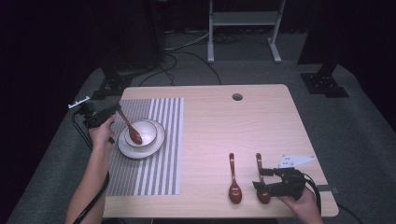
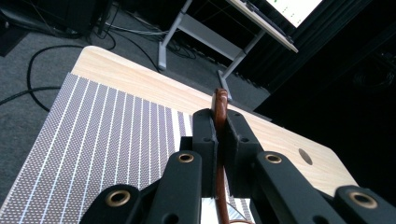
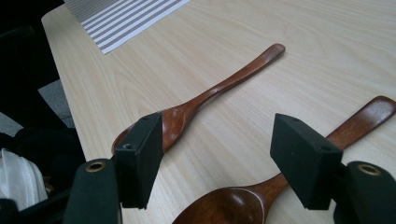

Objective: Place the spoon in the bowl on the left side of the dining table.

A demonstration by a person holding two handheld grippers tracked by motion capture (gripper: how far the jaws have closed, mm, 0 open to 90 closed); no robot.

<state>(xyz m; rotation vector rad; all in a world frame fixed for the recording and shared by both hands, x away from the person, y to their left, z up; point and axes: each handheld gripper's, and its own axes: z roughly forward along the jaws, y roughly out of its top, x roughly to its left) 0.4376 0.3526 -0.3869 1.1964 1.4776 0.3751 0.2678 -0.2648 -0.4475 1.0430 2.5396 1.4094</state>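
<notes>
The right claw (image 3: 217,161) is held with its jaws apart, low over the worktop (image 1: 261,126). The bowl of one brown spoon (image 3: 243,205) is seen between the jaws, its handle running past the right-hand jaw. A second spoon (image 3: 205,100) lies just beyond the other jaw. Farther off, the left claw (image 2: 219,140) is clamped on the handle of a third spoon (image 1: 129,127), whose bowl is lowered into a white bowl (image 1: 148,131) on a plate (image 1: 140,151) upon a striped mat (image 1: 154,163).

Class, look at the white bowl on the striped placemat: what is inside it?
The head of a brown wooden spoon rests inside the white bowl, its handle clamped by the left gripper. The bowl's floor beneath the spoon head is hidden.
</notes>
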